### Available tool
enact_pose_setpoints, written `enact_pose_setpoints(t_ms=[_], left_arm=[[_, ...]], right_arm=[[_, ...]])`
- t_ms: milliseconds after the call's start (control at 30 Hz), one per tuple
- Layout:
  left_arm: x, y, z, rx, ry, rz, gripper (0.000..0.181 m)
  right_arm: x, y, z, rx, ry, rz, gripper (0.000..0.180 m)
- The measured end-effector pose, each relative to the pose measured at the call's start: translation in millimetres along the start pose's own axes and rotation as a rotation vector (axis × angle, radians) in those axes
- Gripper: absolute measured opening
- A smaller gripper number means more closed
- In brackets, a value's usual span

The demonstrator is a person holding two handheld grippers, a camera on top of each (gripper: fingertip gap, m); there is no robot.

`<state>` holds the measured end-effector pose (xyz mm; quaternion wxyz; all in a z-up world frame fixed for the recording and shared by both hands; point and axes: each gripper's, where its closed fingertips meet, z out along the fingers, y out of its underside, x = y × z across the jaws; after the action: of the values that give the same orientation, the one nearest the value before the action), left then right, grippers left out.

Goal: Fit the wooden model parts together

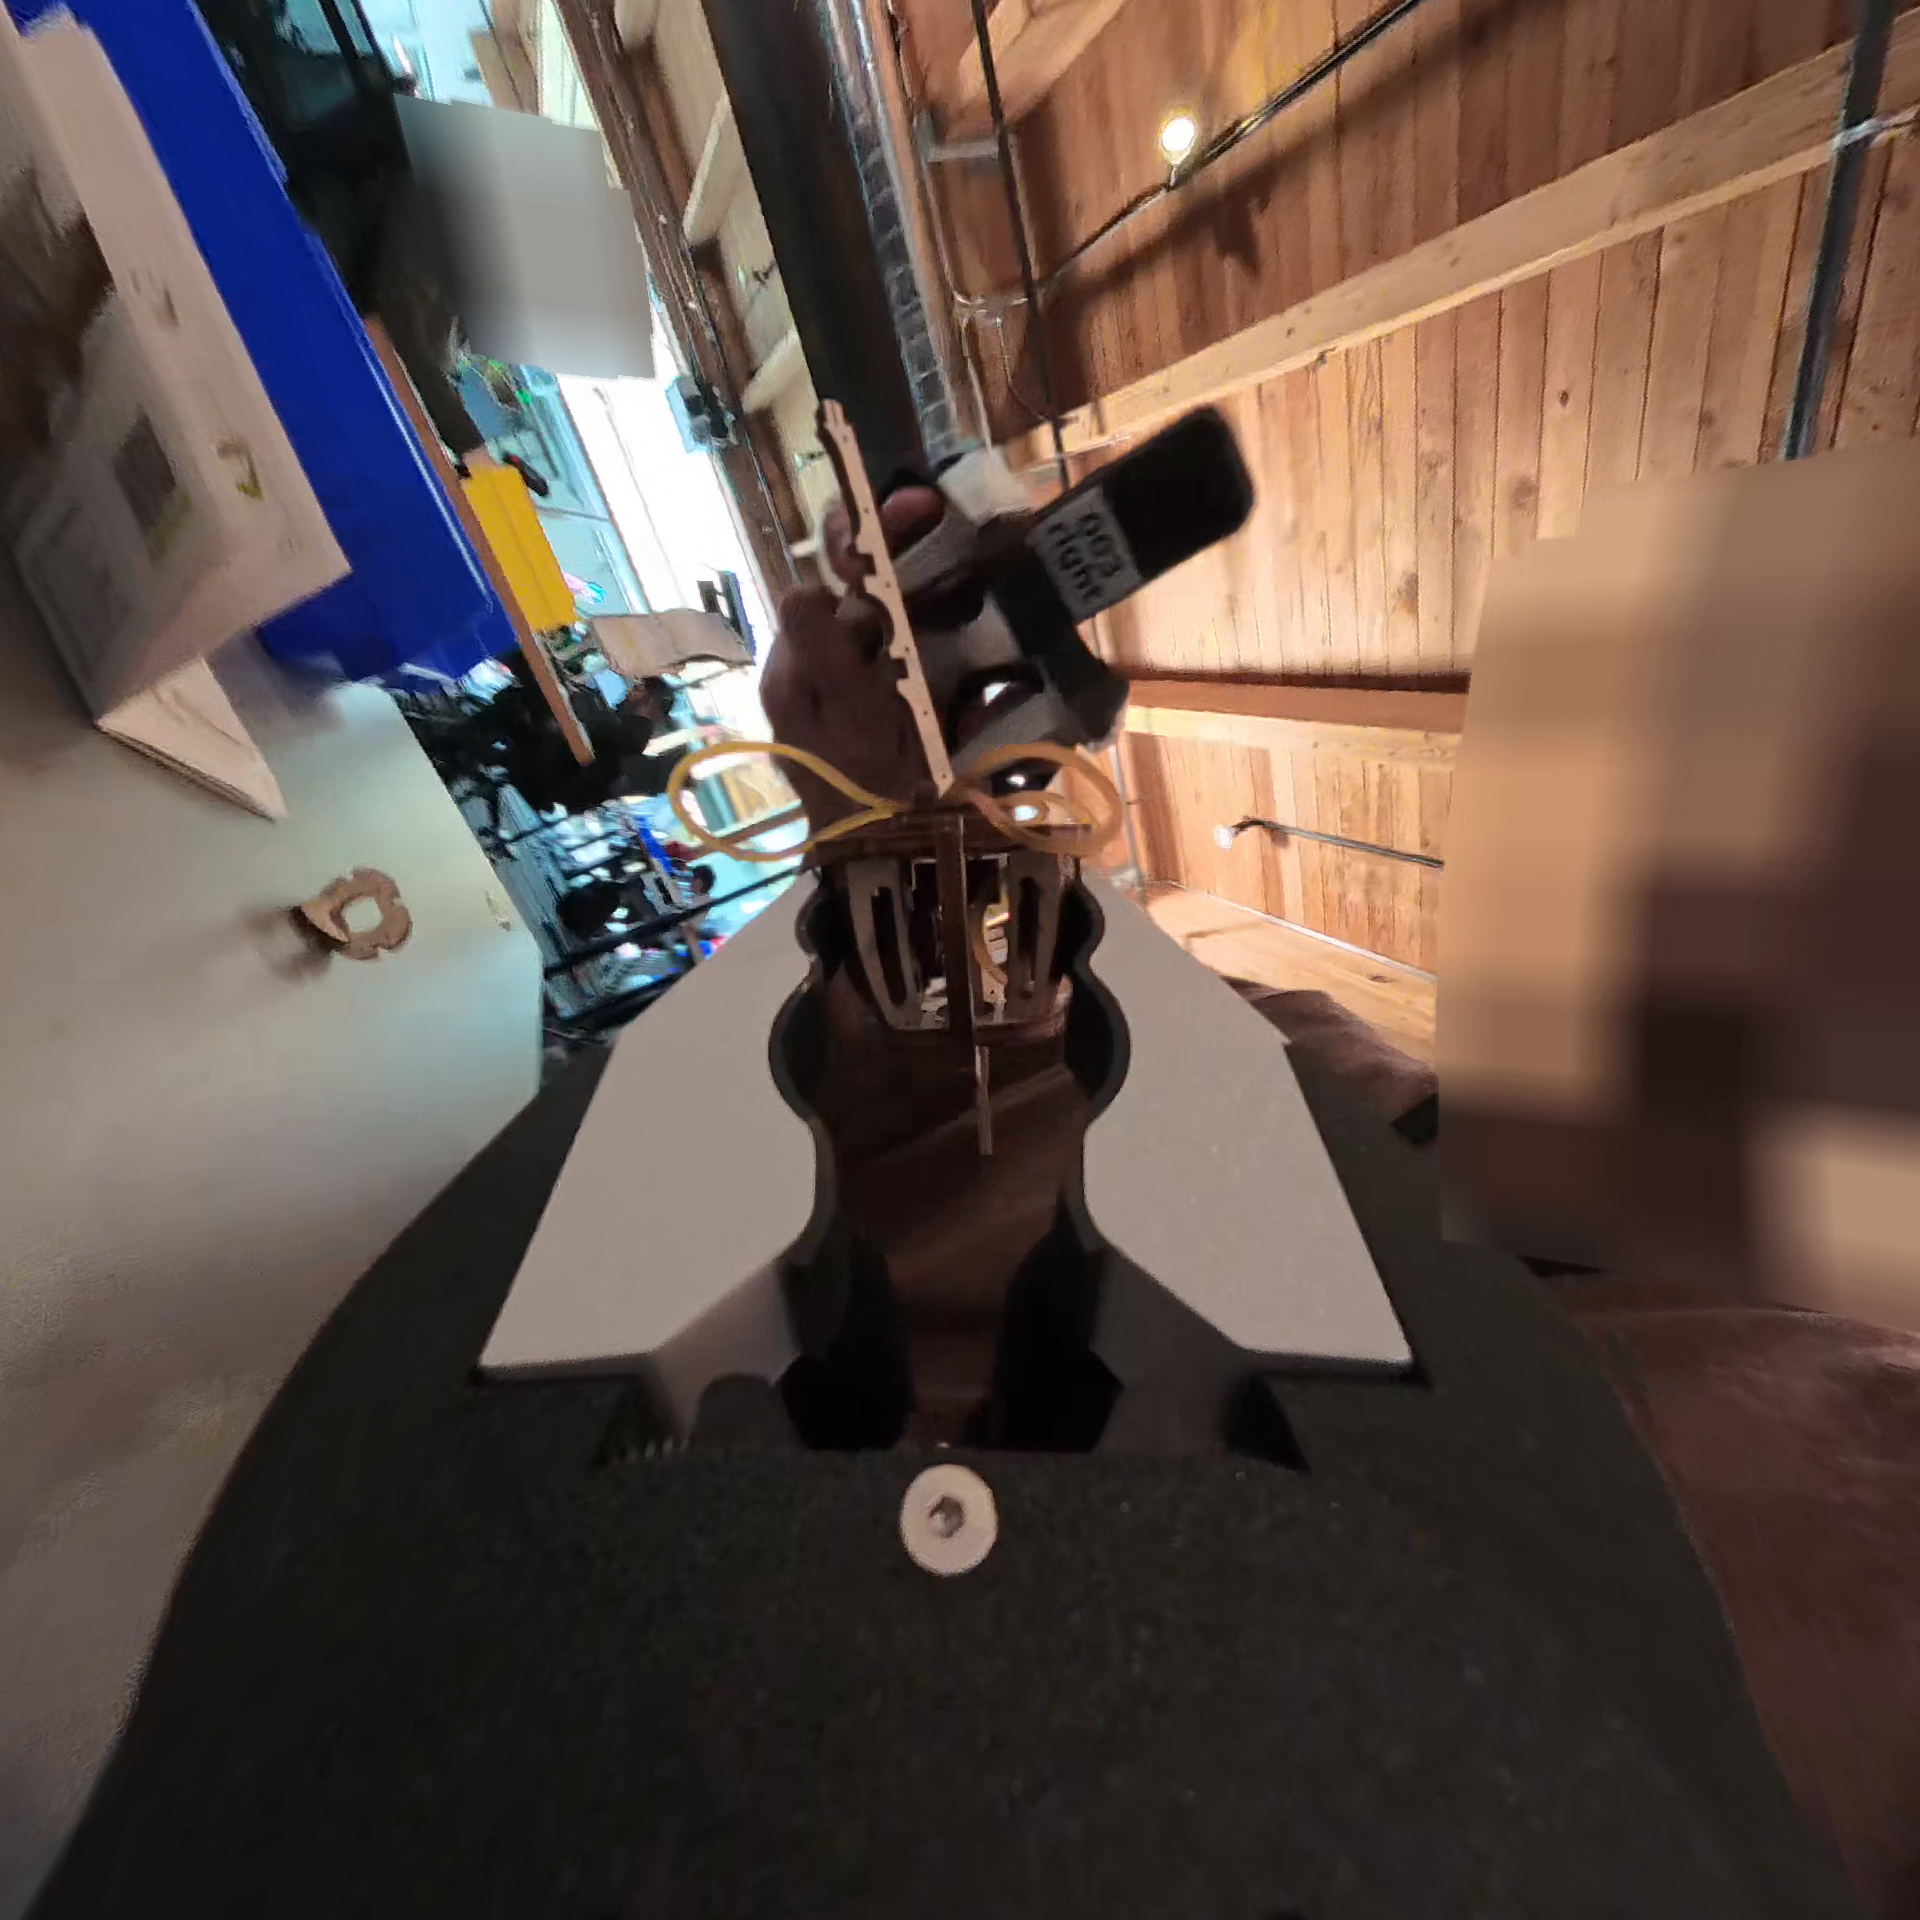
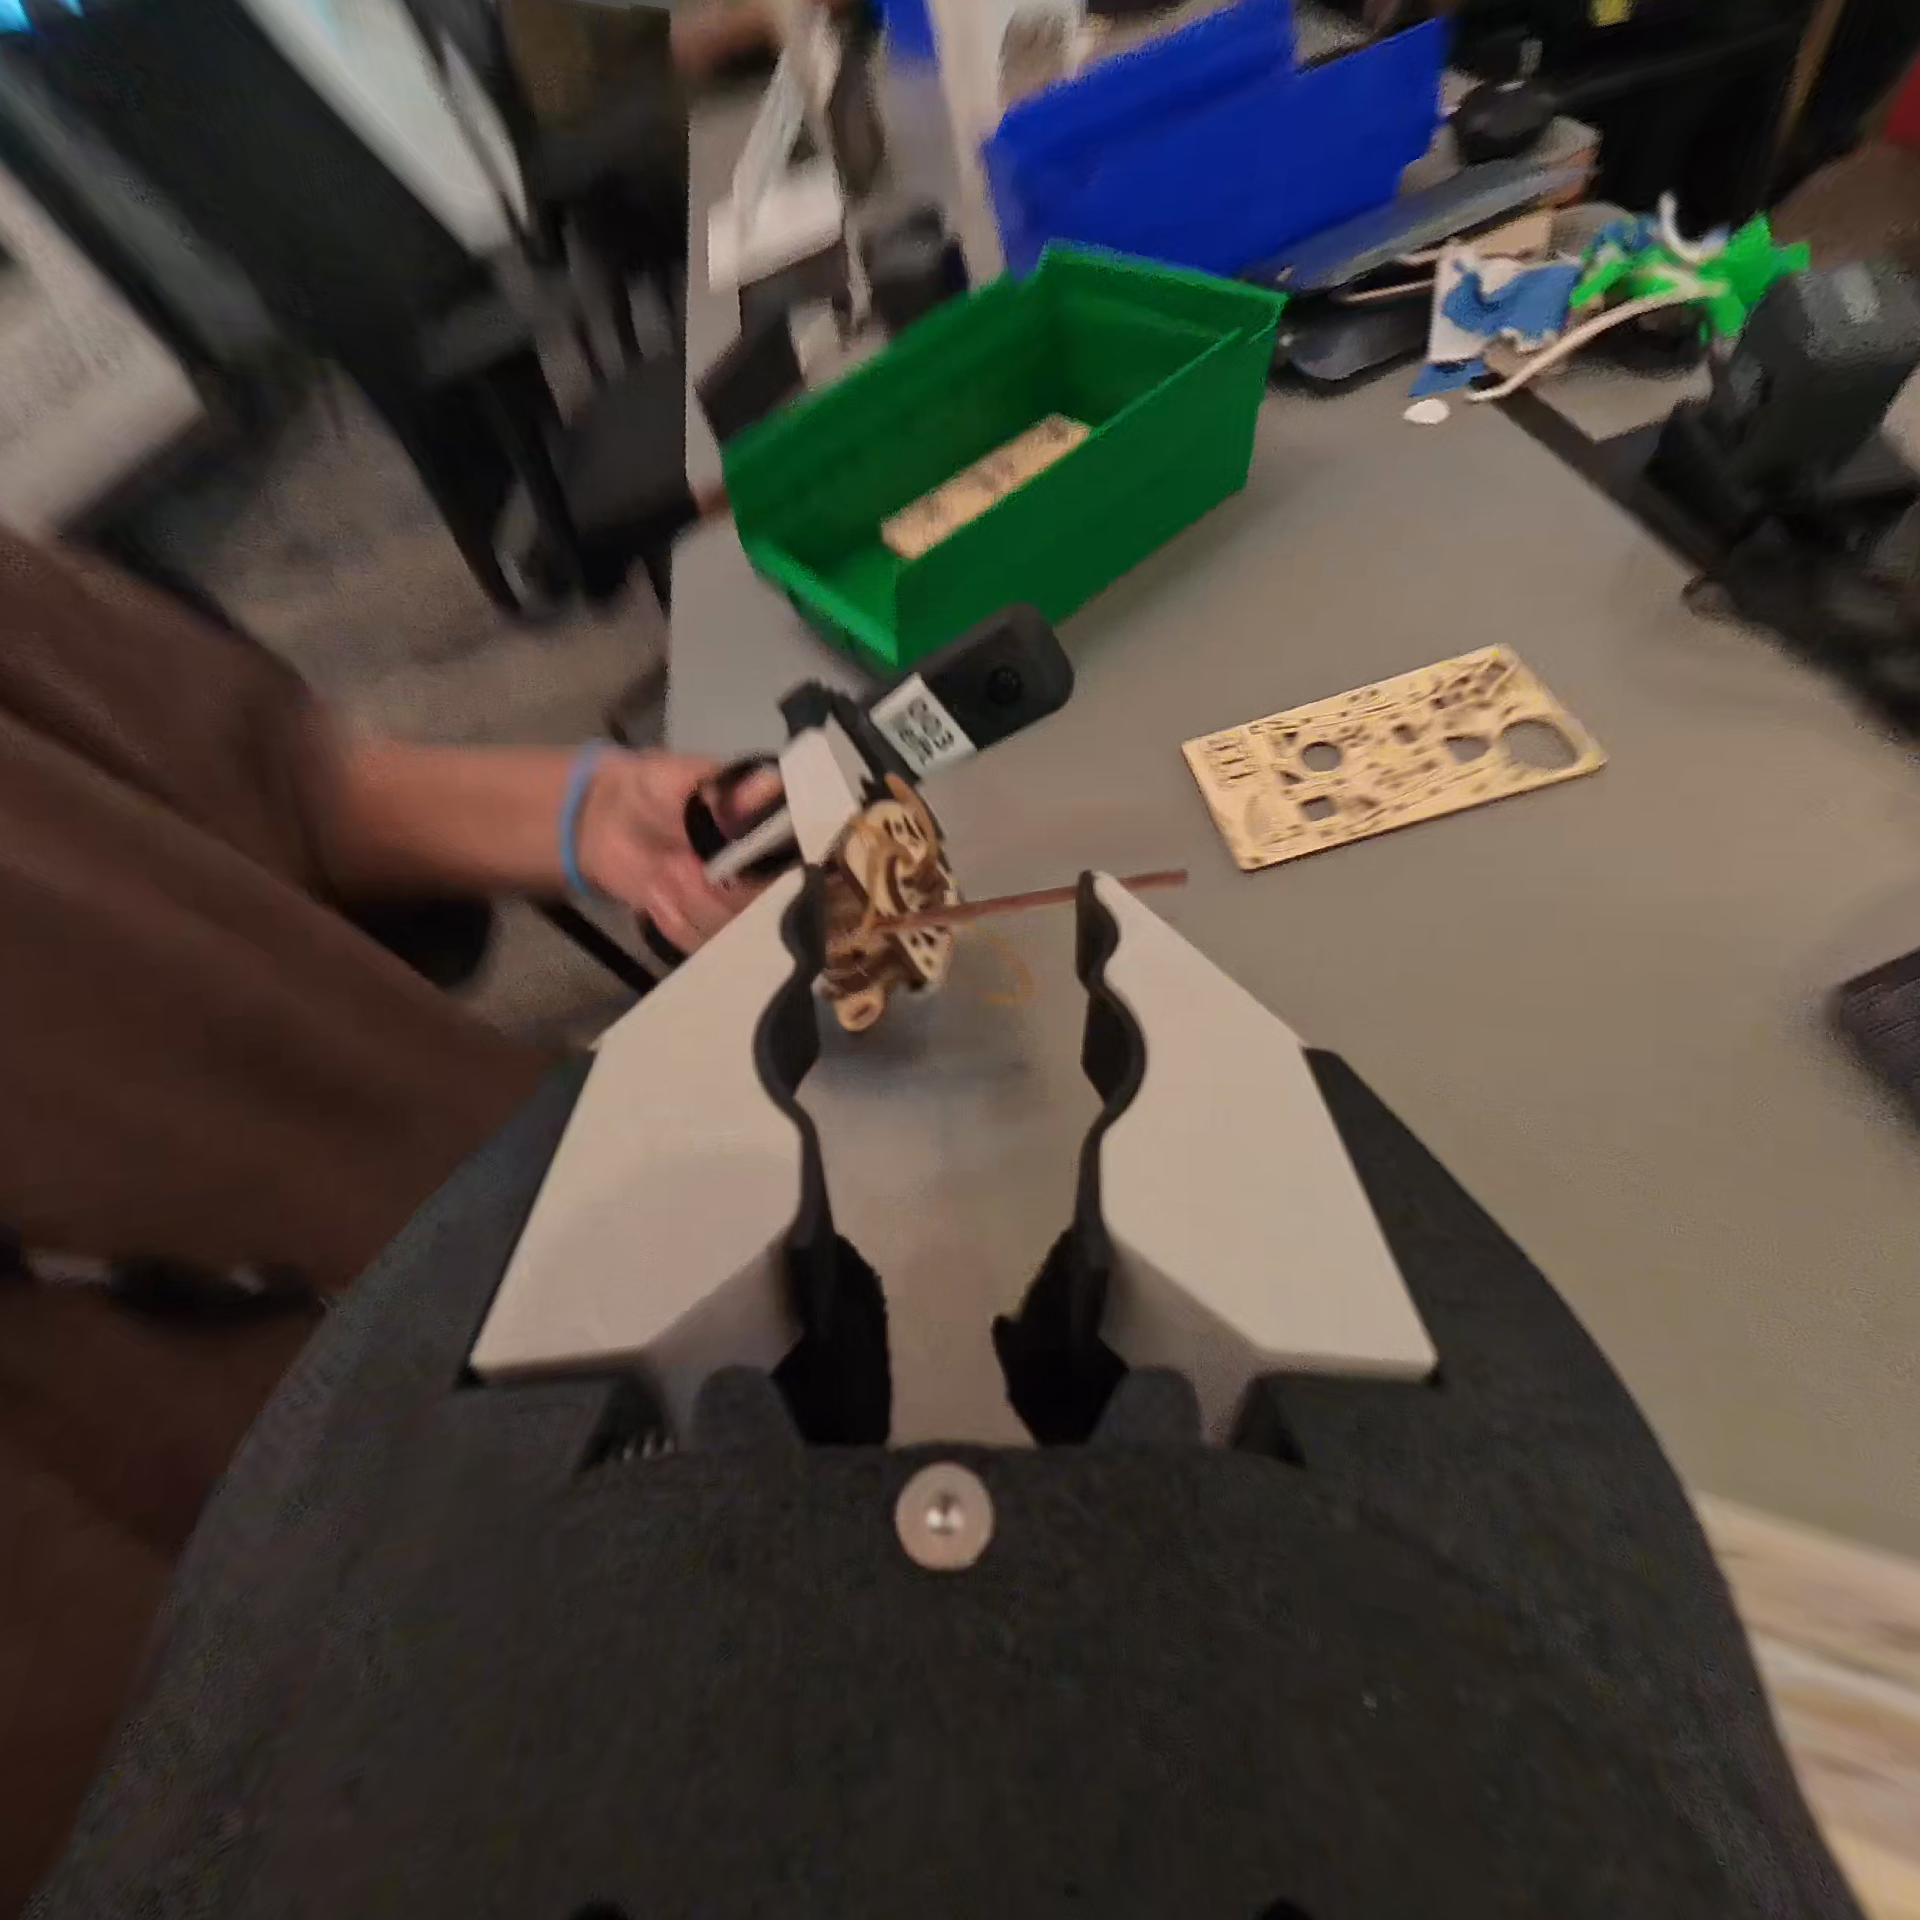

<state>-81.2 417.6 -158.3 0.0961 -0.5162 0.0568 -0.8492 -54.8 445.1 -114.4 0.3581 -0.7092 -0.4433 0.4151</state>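
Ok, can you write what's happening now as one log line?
left gripper: shut on wooden model | right gripper: open, wooden strip between fingers | table: cutout sheet, green bin

Left claw (image 1: 940,935): grey fingers closed around a small laser-cut wooden model assembly (image 1: 951,925).
Band: yellow rubber band (image 1: 894,795) looped over the assembly's top.
Strip: thin notched wooden strip (image 1: 883,603) rising upward from the assembly.
Right claw (image 1: 935,561): beyond, blurred, touching the strip.
Table (image 1: 208,1091): grey, carrying a small flower-shaped wooden ring (image 1: 353,914).
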Motion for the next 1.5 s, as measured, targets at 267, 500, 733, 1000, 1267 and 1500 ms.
enact_pose_setpoints(t_ms=[267, 500, 733, 1000, 1267, 1500], left_arm=[[-17, 13, 10, -0.103, -0.226, 0.279, 0.039], [-26, 11, 3, -0.104, -0.312, 0.33, 0.039], [-39, 27, -1, -0.282, -0.455, 0.465, 0.039], [-39, 45, 12, -0.348, -0.44, 0.471, 0.04], [-33, 61, 22, -0.358, -0.414, 0.473, 0.039], [-28, 64, 20, -0.36, -0.406, 0.479, 0.039]], right_arm=[[10, 49, 24, 0.183, -0.084, 0.643, 0.042], [13, 57, 24, 0.146, -0.059, 0.669, 0.028], [36, 55, -9, -0.221, -0.112, 0.463, 0.03], [15, 67, -39, -1.092, -0.517, 0.579, 0.038], [-7, 67, -29, -1.638, -0.725, 0.629, 0.039], [-15, 74, -22, -1.828, -0.819, 0.629, 0.028]])
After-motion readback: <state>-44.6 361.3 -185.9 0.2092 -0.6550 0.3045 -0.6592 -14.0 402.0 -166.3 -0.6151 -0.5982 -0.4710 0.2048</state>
